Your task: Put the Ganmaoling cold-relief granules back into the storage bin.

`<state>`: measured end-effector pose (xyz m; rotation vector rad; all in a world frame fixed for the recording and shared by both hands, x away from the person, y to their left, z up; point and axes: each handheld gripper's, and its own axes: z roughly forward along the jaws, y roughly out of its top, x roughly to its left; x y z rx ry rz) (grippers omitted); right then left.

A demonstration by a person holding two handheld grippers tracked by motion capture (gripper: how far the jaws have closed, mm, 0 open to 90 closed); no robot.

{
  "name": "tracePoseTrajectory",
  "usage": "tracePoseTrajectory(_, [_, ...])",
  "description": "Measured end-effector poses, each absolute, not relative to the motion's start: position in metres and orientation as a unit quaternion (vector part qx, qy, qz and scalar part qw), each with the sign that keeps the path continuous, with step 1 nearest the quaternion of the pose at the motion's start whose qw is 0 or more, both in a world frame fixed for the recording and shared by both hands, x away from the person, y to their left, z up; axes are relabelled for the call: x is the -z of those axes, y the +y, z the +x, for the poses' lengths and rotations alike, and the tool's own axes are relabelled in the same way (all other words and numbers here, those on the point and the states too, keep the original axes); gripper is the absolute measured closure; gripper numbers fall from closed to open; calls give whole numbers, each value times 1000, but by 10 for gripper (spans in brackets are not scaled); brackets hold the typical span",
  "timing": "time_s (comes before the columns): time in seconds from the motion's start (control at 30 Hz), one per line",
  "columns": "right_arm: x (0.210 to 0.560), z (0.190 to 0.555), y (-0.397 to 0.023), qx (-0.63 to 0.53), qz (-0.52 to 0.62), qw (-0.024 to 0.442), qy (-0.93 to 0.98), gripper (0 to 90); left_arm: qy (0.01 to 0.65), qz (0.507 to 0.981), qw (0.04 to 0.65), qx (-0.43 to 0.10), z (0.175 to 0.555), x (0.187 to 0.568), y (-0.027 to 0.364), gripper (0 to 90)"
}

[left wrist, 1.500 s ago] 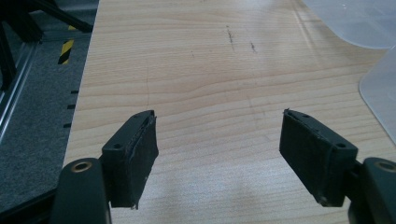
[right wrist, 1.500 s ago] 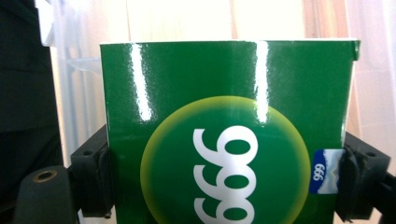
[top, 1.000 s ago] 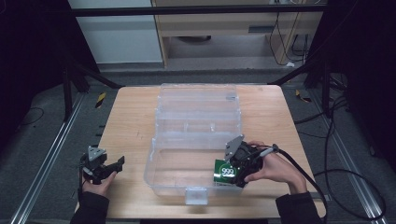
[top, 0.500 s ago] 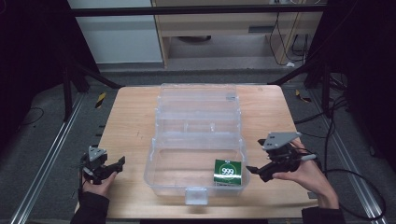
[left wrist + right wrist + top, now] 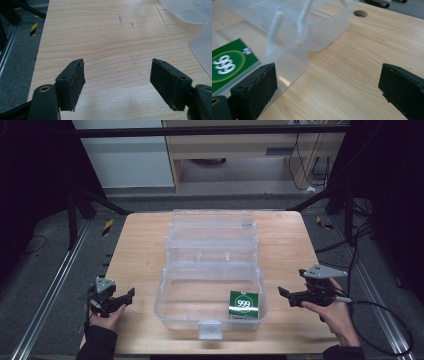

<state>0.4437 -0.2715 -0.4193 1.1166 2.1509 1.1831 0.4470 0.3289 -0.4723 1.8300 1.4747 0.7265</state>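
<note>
The left gripper (image 5: pixel 125 298) rests near the wooden table's (image 5: pixel 140 250) left edge, jaws spread and empty. The green box (image 5: pixel 243 304) lies inside the clear plastic case (image 5: pixel 212 265), at its front right corner. Just right of the case, the right gripper (image 5: pixel 284 294) hovers with jaws wide apart, holding nothing.

a light wooden table (image 5: pixel 135 250) stands on dark grey carpet floor (image 5: pixel 40 270). behind it sit a white cabinet panel (image 5: pixel 125 160) and a beige wooden desk (image 5: pixel 240 145); black cables (image 5: pixel 305 165) hang nearby.
</note>
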Motion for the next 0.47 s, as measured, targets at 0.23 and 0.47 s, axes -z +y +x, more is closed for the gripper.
tracePoseTrajectory(0.23, [441,446,-285,-438,464,250,728,21,568,698,336,-277,448,474,330,218])
tracePoseTrajectory(0.47, [463,453,-298,-432,524,284,677,11,569,699,333,-279,450,477,331,188])
